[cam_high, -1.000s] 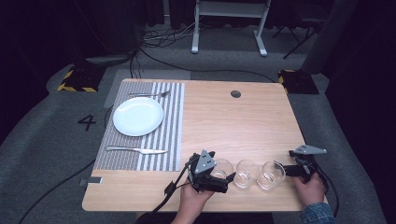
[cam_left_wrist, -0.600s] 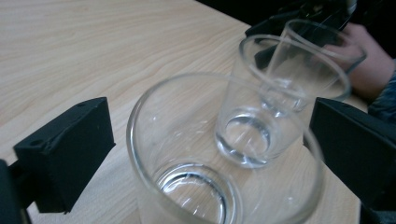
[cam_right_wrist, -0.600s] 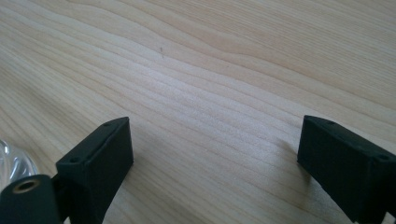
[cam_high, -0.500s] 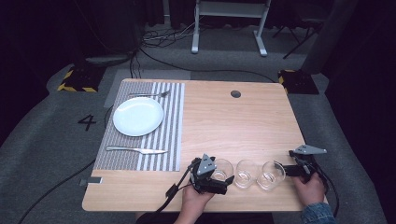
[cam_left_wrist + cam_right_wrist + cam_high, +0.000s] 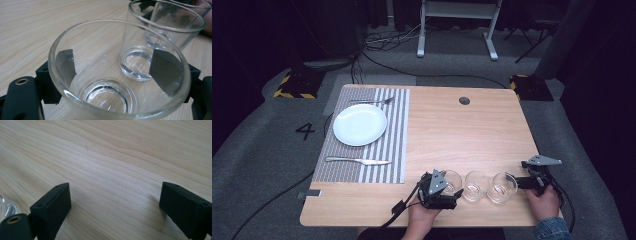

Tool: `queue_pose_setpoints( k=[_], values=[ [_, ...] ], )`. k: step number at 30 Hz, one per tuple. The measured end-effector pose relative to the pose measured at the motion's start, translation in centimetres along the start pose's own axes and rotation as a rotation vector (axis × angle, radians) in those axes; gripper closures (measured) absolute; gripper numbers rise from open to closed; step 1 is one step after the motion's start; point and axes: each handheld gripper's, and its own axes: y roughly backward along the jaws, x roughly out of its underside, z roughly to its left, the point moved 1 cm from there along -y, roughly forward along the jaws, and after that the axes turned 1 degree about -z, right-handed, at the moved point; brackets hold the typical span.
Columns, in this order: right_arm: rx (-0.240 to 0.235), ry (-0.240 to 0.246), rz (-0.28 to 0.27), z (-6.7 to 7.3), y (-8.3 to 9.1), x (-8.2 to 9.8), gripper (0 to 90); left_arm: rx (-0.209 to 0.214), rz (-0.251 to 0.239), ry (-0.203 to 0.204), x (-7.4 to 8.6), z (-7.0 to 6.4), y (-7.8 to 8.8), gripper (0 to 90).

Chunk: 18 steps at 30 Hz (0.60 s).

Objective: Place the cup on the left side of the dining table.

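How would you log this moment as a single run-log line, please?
left claw: around nearest glass, contact unclear | right claw: open, holding nothing | three glasses in row at near table edge | place setting untouched

Fork [image 5: 373, 101] too small to make out.

One overhead camera, two riding low on the tools.
The high view looks forward and down over the whole bench [image 5: 472, 135]. Both gripper views sit close above the wood; the left one shares the row of glasses [image 5: 117, 75] at the high view's lower centre.
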Motion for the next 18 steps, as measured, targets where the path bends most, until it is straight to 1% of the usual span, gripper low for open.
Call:
queue_pose_setpoints(
  k=[2, 3, 6, 10, 14, 15, 17, 18],
  values=[
    [0.000, 0.000, 0.000, 0.0, 0.0, 0.0, 10.7, -0.002, 0.006, -0.001, -0.1, 0.0, 0.0, 18.7],
    [0.000, 0.000, 0.000, 0.0, 0.0, 0.0, 10.7, -0.004, 0.014, -0.012, -0.2, 0.0, 0.1, 18.8],
    [0.000, 0.000, 0.000, 0.0, 0.0, 0.0, 10.7, -0.001, 0.026, -0.018, -0.5, -0.1, 0.3, 18.9],
    [0.000, 0.000, 0.000, 0.0, 0.0, 0.0, 10.7, 0.005, 0.024, -0.022, -1.0, -0.1, 0.6, 19.0],
    [0.000, 0.000, 0.000, 0.0, 0.0, 0.0, 10.7, 0.006, 0.027, -0.032, -2.1, -0.2, 1.3, 19.0],
    [0.000, 0.000, 0.000, 0.0, 0.0, 0.0, 10.7, 0.006, 0.027, -0.032, -2.1, -0.2, 1.3, 19.0],
    [0.000, 0.000, 0.000, 0.0, 0.0, 0.0, 10.7, 0.007, 0.016, -0.038, -2.8, 0.0, 2.0, 19.0],
    [0.000, 0.000, 0.000, 0.0, 0.0, 0.0, 10.7, 0.007, 0.016, -0.038, -2.8, 0.0, 2.0, 19.0]
  ],
)
